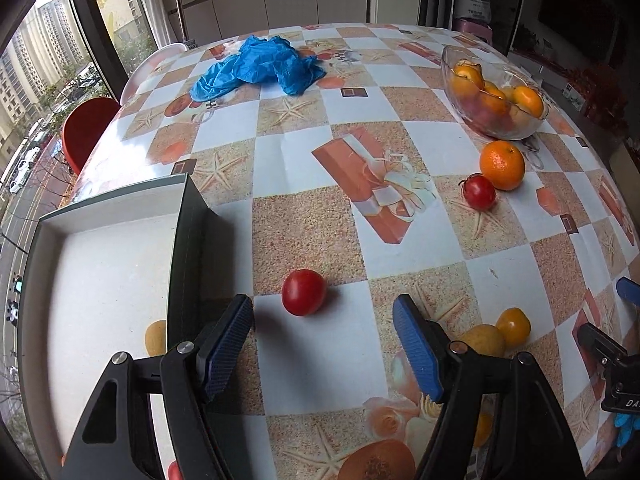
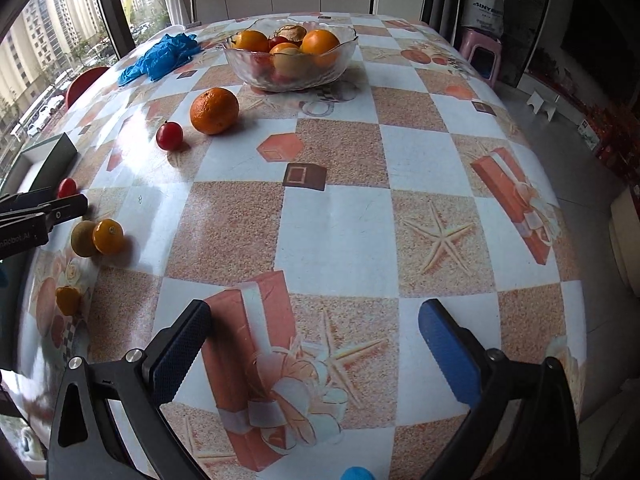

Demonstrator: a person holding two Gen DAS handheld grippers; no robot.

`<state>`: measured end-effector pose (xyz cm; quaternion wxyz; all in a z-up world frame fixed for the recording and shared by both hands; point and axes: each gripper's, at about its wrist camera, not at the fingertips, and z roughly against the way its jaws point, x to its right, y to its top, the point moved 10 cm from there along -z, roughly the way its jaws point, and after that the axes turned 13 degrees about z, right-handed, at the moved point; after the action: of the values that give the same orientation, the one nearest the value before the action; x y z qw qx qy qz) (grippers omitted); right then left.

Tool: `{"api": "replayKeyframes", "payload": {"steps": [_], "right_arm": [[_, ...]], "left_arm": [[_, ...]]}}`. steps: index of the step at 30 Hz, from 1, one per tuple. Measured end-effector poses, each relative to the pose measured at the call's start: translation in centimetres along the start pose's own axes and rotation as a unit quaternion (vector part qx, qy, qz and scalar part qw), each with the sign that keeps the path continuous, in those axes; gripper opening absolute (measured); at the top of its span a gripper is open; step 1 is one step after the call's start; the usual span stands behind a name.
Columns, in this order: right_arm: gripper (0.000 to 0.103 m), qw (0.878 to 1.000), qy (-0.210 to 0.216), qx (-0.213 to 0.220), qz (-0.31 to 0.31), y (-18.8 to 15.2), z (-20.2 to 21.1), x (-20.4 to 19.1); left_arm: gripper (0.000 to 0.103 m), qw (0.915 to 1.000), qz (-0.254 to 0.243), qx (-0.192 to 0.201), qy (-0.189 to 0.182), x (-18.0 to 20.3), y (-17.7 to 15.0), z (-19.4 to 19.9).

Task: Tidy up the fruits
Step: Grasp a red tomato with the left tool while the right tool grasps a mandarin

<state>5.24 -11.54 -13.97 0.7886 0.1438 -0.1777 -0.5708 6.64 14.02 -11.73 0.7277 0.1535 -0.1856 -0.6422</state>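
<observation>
Nearby, round glossy tomato (image 1: pixel 303 292) — open left claw (image 1: pixel 324 330), ribbed blue pads.

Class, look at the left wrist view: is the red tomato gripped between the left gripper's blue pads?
No, the red tomato rests on the table ahead of the open left gripper.

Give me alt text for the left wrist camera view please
The open left hand-held gripper hovers above a red tomato on a patterned tablecloth, beside an open box. Farther off sit an orange and a glass fruit bowl.
</observation>
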Motion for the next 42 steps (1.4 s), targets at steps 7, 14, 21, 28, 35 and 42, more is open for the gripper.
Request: {"api": "replayKeyframes", "payload": {"steps": [7,14,21,28,35,42], "right_arm": [[0.103,1.000,0.007,-0.009,-0.011,0.6,0.0,0.2],[0.103,0.996,0.058,0.043,-0.051,6.5,1.1,-0.7],[0.090,0.988,0.098,0.045,-0.109,11.3,-1.6,-2.2],[0.074,0.989,0.093,0.034,-0.112,14.1,-4.3,-3.4],[0.042,0.986,0.117,0.040,-0.109,13.4,-4.4,-3.7],[0.042,0.986,0.127,0.054,-0.093,9.9,-1.4,-2.7]], "left_arm": [[0.074,0.9999,0.009,-0.001,-0.013,0.1,0.2,-0.3],[0.073,0.9997,0.013,0.006,-0.018,0.2,0.4,-0.4],[0.074,0.9996,0.013,0.014,-0.021,0.2,0.6,-0.5],[0.074,0.9995,0.010,0.018,-0.022,0.2,0.7,-0.5],[0.048,0.9990,0.021,0.018,-0.035,0.4,0.7,-0.1],[0.022,0.9977,0.038,0.012,-0.055,0.2,0.1,0.6]]}}
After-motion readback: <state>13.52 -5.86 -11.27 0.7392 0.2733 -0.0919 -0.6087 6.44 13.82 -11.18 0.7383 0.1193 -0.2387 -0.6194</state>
